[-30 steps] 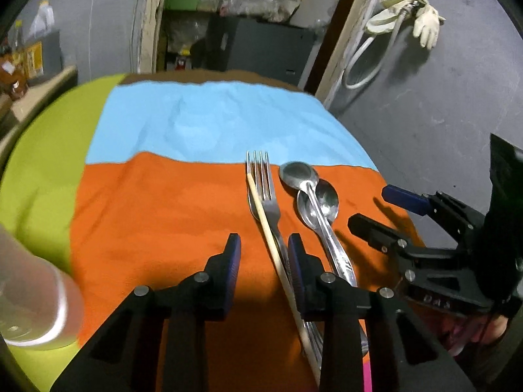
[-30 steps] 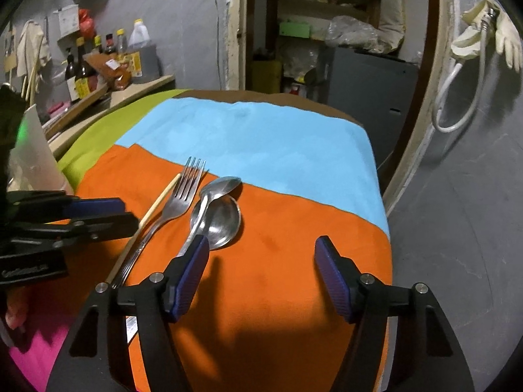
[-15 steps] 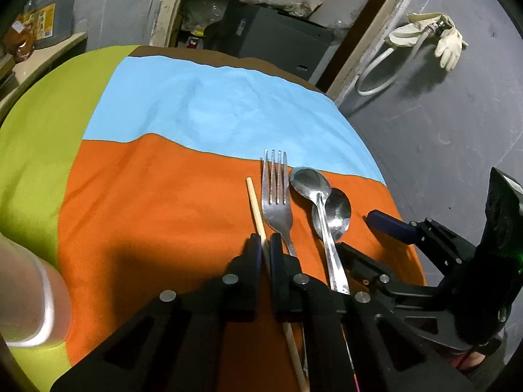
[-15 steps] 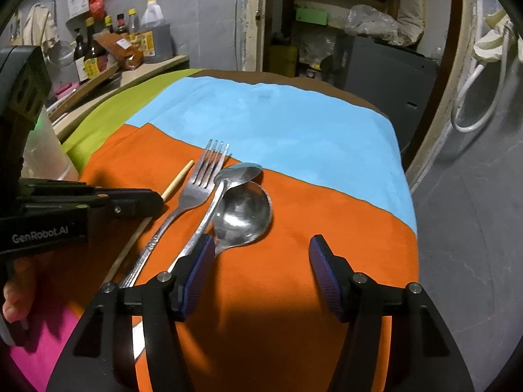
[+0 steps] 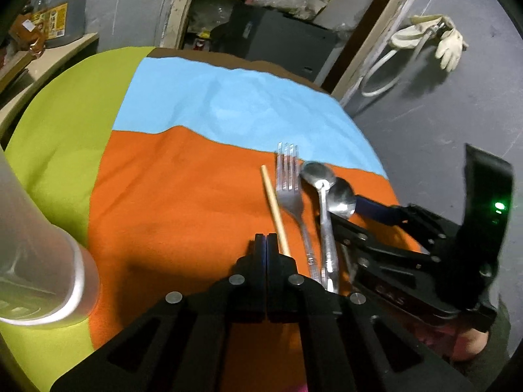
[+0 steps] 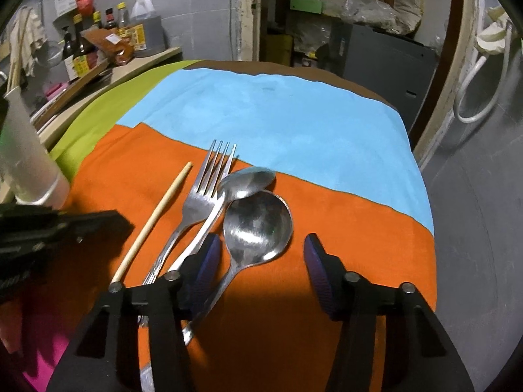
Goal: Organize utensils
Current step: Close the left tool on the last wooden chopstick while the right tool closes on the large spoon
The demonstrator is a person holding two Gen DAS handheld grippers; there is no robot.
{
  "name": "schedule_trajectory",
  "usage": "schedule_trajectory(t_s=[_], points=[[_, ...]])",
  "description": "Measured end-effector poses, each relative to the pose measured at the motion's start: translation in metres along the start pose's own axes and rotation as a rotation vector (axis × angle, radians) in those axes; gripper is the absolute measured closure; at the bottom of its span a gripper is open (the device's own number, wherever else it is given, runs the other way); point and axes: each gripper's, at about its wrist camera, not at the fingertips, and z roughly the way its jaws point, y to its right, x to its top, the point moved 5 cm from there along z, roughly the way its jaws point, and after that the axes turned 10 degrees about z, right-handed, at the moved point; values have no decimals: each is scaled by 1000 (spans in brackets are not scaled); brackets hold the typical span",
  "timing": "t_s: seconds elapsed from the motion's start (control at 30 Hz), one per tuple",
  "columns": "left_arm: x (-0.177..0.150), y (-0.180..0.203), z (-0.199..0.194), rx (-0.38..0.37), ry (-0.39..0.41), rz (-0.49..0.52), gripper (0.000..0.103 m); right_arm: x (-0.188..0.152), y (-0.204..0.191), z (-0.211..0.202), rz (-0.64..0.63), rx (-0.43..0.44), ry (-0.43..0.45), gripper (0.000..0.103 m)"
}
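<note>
On the orange cloth (image 6: 327, 228) lie a wooden chopstick (image 6: 157, 215), a fork (image 6: 202, 192), a small spoon (image 6: 248, 179) and a large spoon (image 6: 258, 225), side by side. My left gripper (image 5: 266, 245) is shut with nothing between its pads; the chopstick (image 5: 274, 205) runs just right of its tips and under the right finger. My right gripper (image 6: 261, 261) hovers low over the large spoon with its jaws closing. The spoon's neck lies between the blue pads (image 6: 206, 261), which do not press on it. The right gripper (image 5: 353, 219) also shows in the left wrist view.
A frosted white cup (image 5: 39, 261) stands on the green cloth at the left. A shelf with bottles (image 6: 98, 42) is at the far left. The table drops off at the right onto grey floor (image 6: 474, 196). A dark cabinet (image 5: 278, 32) stands behind the table.
The left jaws went from apart to fully together; the chopstick that sat between them now lies beside the tips. The right gripper moved forward over the spoons and its jaws narrowed.
</note>
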Motion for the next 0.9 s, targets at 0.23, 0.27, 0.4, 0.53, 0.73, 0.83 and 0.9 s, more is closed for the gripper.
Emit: schedule_trajectory(t_s=[0.23, 0.27, 0.4, 0.53, 0.73, 0.83, 0.9], points=[[8, 14, 4, -38, -3, 41, 101, -1, 5, -3, 8, 10, 3, 66], [9, 15, 6, -37, -11, 51, 100, -3, 5, -5, -2, 11, 4, 66], [14, 17, 21, -40, -50, 72, 98, -12, 14, -15, -14, 28, 7, 70], [19, 13, 31, -45, -79, 60, 98, -15, 23, -18, 24, 46, -2, 69], [24, 14, 34, -60, -96, 63, 92, -14, 20, -16, 38, 32, -2, 68], [24, 15, 33, -75, -93, 63, 84, -13, 22, -15, 60, 38, -3, 67], [25, 16, 32, -82, -89, 67, 80, -13, 21, -15, 62, 38, -1, 66]])
